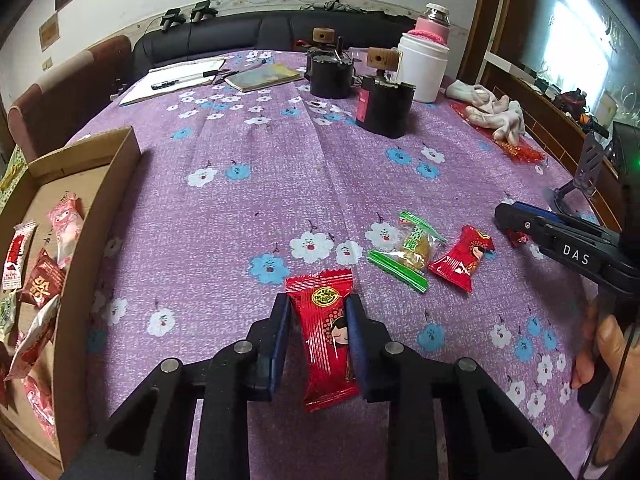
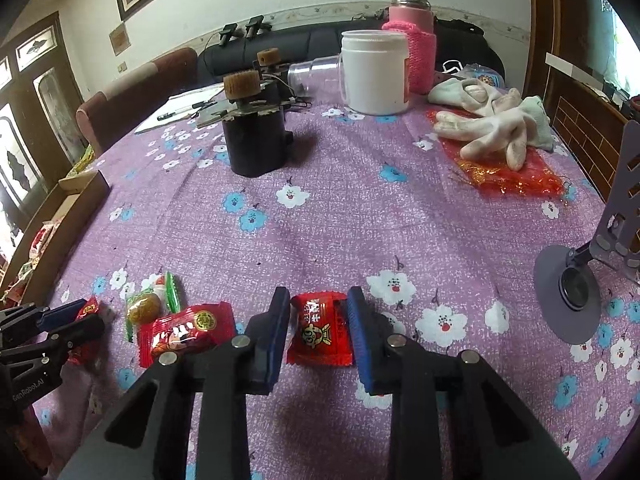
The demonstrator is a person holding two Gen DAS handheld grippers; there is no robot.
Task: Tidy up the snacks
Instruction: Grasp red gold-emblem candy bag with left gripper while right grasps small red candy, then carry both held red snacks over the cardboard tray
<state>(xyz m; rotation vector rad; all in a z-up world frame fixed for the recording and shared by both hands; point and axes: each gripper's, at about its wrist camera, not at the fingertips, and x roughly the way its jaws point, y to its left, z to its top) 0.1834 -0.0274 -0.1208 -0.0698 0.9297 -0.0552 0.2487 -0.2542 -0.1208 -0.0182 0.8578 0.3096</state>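
In my left wrist view, I read "DAS" in white capitals on the black body of the right gripper (image 1: 516,226), at the right edge of the frame. In my right wrist view, I read "GenRobot.AI" in white on the black body of the left gripper (image 2: 78,322), at the lower left edge. The print on the snack wrappers was not legible to me.

Home living room: sofa (image 1: 248,34), floral tablecloth (image 1: 280,152)

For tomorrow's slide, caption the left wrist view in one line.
Left claw shut on a red candy above the floral tablecloth, snack box alongside.
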